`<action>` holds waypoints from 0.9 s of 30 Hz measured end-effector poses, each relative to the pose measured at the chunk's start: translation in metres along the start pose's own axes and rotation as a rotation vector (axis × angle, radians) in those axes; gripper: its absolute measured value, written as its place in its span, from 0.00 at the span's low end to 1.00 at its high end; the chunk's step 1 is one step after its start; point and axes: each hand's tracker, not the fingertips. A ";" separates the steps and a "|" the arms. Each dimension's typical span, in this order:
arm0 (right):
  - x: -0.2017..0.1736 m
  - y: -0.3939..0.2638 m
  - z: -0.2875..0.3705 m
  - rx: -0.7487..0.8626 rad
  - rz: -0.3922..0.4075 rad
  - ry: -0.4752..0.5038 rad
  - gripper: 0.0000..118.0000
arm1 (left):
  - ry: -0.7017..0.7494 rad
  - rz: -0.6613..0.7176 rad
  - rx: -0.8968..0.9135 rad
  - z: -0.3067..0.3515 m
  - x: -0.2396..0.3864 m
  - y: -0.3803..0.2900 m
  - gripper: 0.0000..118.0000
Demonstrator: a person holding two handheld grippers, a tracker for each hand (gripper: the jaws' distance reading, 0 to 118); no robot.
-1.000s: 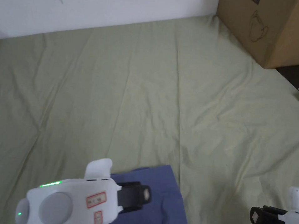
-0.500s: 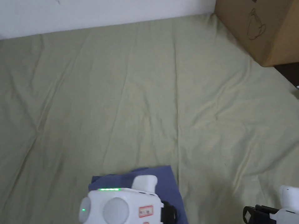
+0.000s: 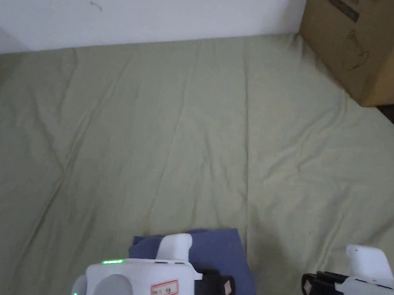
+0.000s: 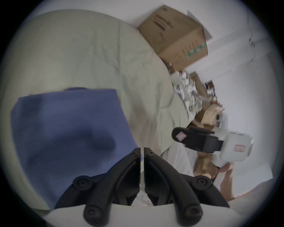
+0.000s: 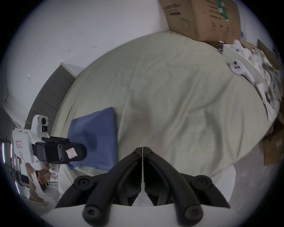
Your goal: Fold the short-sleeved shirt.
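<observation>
A blue short-sleeved shirt [image 3: 221, 250] lies folded into a compact rectangle on the pale green sheet [image 3: 185, 124], close to the near edge. It looks flat and smooth in the left gripper view [image 4: 69, 127] and the right gripper view [image 5: 95, 127]. My left gripper [image 3: 227, 288] hovers over the shirt's near part, jaws shut with nothing between them [image 4: 142, 149]. My right gripper [image 3: 307, 286] is off to the right of the shirt above bare sheet, also shut and empty [image 5: 142, 148]. Each gripper shows in the other's view: the left gripper [image 5: 83, 152] and the right gripper [image 4: 175, 135].
A large cardboard box [image 3: 362, 43] stands at the far right corner of the bed against the white wall. Beyond the right edge are more boxes and clutter [image 4: 204, 107]. A white controller [image 5: 239, 69] lies near that edge. Wide bare sheet stretches beyond the shirt.
The left gripper swung from the shirt's left side to above its near part and sank lower in view. The right gripper edged slightly left. The shirt stayed put; the head camera shifted.
</observation>
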 end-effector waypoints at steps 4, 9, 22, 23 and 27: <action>-0.044 0.018 -0.030 -0.024 0.123 0.067 0.01 | 0.024 0.067 0.103 0.053 -0.039 -0.007 0.65; -0.090 0.027 -0.079 -0.108 0.233 0.109 0.01 | 0.044 0.275 0.218 0.088 -0.096 -0.023 0.91; -0.093 0.025 -0.108 -0.158 0.232 0.015 0.01 | -0.283 0.513 0.144 0.025 -0.171 -0.018 0.92; -0.092 0.024 -0.107 -0.157 0.230 0.015 0.01 | -0.299 0.496 0.132 0.021 -0.170 -0.015 0.92; -0.096 0.025 -0.107 -0.160 0.241 -0.005 0.01 | -0.047 0.335 0.047 0.006 -0.152 -0.010 0.28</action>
